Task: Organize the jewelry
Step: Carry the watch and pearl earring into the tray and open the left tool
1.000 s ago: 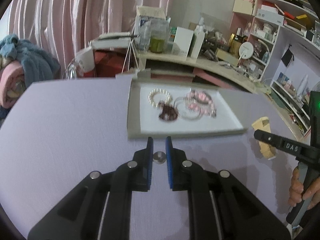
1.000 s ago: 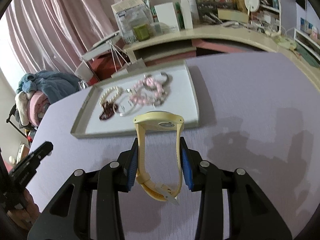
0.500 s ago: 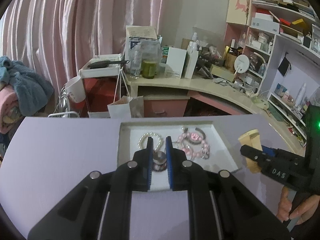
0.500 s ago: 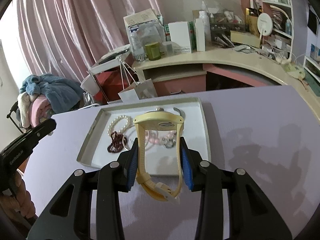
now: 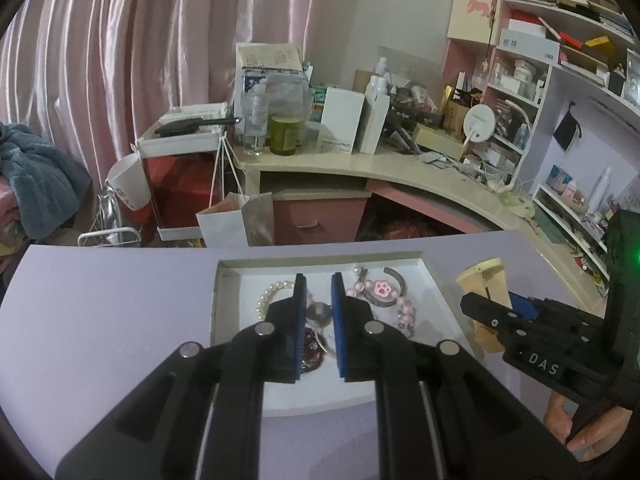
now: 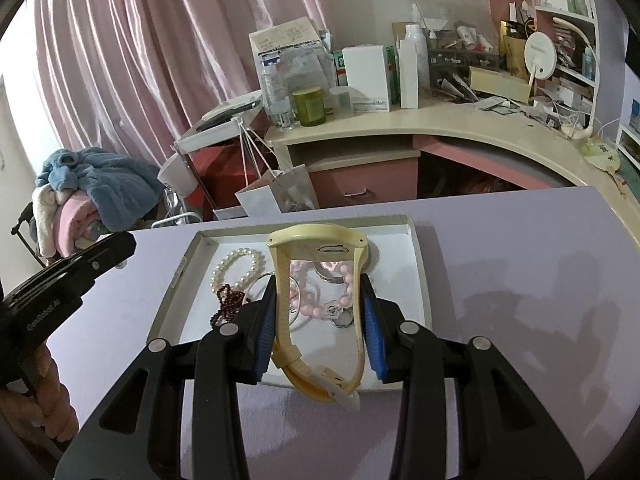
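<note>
Both grippers have risen over the tray (image 5: 216,308). Left gripper (image 5: 319,312) fingers pinch a small silver ring (image 5: 319,314), partly hiding the dark beads (image 5: 312,350); right gripper (image 6: 320,312) fingers clamp the yellow watch (image 6: 316,240), masking pink bracelets (image 6: 320,312).

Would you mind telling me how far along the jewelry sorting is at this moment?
Done: the pearl bracelet, dark red bead strand and pink bead bracelet lie in the tray. In hand: the left gripper grips a small silver piece, the right gripper a yellow watch. Left: setting both down in the tray.
</note>
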The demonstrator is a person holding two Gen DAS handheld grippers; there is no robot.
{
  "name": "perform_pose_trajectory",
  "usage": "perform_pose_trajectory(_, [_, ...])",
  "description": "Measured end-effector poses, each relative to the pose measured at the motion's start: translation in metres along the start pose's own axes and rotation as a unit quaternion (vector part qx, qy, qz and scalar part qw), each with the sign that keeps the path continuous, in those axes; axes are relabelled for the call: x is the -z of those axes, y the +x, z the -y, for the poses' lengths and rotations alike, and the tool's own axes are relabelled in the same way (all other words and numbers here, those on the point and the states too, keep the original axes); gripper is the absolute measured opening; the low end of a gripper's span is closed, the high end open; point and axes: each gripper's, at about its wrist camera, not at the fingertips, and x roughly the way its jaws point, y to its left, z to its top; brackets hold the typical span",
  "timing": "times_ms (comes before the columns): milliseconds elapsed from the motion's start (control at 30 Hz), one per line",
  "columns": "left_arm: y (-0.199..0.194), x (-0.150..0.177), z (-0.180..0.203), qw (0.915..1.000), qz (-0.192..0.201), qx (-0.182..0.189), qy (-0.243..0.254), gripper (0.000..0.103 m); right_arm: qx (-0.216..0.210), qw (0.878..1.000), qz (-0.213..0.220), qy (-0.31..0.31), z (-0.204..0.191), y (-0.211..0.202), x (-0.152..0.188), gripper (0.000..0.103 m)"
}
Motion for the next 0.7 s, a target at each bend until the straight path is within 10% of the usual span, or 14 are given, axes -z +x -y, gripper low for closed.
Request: perform_pose_trajectory(700, [0.073,0.016,-0.004,0.9985,-0.054,0.005,0.007,0.017,0.016,0.999,-0.035,0.023,0.023,0.036,0.007,0.039])
